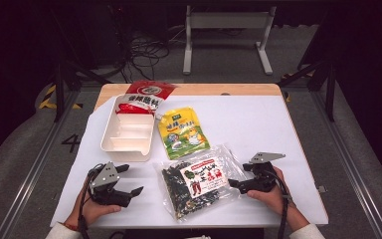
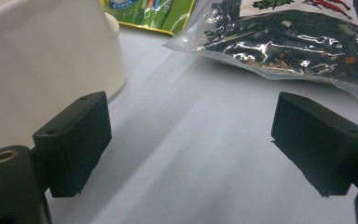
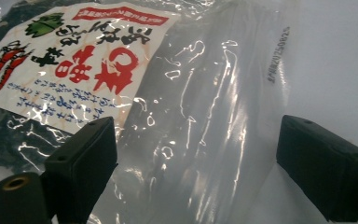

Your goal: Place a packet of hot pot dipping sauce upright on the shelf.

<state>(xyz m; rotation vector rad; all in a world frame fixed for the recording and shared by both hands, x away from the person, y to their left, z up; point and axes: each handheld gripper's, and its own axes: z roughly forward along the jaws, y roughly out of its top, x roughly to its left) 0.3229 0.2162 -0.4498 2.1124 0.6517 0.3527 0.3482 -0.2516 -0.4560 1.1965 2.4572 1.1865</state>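
Both grippers rest low on the white bench [image 1: 258, 119], jaws spread wide and holding nothing: my left gripper [image 1: 129, 180] sits near-left, just by the near end of the white divided tray [image 1: 110, 143], and my right gripper [image 1: 239, 175] meets the right edge of the clear bag of dark dried goods [image 1: 199, 181]. Beyond that bag lies a yellow-green pouch [image 1: 183, 132], and a red packet [image 1: 144, 97] lies at the tray's far end.

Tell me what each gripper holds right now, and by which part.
Nothing is held. The left gripper and the right gripper are both open; the right one's jaws straddle the clear bag's edge without closing.
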